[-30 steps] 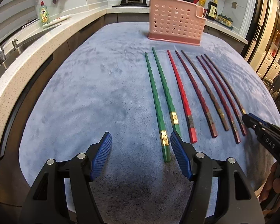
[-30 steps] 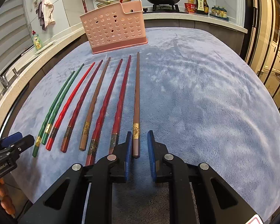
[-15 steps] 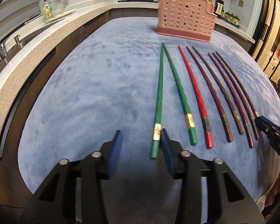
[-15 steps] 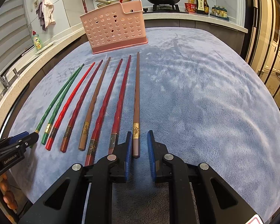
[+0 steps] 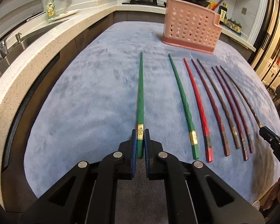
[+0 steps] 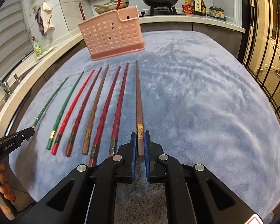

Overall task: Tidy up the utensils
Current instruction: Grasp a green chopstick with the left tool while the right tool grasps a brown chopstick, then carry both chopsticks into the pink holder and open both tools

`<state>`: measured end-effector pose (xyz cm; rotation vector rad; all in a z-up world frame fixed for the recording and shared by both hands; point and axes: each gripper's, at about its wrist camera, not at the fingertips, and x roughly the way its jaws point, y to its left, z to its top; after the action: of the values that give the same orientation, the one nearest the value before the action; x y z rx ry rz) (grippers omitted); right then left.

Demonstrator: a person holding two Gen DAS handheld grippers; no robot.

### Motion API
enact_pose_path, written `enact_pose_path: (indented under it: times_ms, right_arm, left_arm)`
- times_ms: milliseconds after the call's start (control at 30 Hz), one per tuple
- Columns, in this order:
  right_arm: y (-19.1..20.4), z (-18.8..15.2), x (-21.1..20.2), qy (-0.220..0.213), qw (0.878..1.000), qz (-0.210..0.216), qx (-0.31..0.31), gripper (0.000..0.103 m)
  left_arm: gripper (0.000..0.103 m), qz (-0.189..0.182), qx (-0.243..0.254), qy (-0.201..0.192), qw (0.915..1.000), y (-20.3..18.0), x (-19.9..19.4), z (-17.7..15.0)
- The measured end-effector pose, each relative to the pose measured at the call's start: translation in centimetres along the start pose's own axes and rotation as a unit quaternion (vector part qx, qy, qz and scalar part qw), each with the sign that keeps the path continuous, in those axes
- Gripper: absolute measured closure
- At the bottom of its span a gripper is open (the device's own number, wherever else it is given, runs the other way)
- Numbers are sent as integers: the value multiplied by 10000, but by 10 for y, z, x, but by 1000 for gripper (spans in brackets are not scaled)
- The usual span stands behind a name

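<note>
Eight chopsticks in front of pink utensil holder [image 6: 112, 35], by colour:
- green chopsticks [image 5: 140, 100]: two
- bright red chopstick [image 5: 197, 102]: one
- dark red chopsticks [image 6: 107, 108]: three
- brown chopsticks [image 6: 139, 102]: two

Inside holder: two more sticks, tips only.
Holder: one.

My left gripper [image 5: 140, 141] points down at the blue cloth [image 5: 87, 97], its jaws just closed on the thick end of the green chopstick [image 5: 140, 100]. My right gripper [image 6: 140, 142] tilts down at the same cloth, clamped on the thick end of the brown chopstick [image 6: 139, 100]. Fingers [image 6: 1, 179] wrap the left gripper's handle at the cloth's near edge.
</note>
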<state>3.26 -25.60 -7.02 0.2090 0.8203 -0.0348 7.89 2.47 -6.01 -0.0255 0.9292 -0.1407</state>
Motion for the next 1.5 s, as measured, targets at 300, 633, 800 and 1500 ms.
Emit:
enact_pose_path:
  times_ms: [300,633,800,1500]
  right_arm:
    - [-4,43,-47,-617,9979,139,122,96]
    - [-6,106,-80,-1269,9915,208,208,96]
    - [-5,133,-84,-1458,9888,236,212,96]
    - [33,288,-110,-2674,9597,826,249,96]
  left_arm:
    - [96,-178,-116,-449,9988,4,-35,35]
    - [96,-263,-147,-1197,9924,4,-78,100]
    - [96,-283,-120,-1523,9879,-2,-91,135]
    - [96,-633,-113,-2837,9568,-53,-141,291]
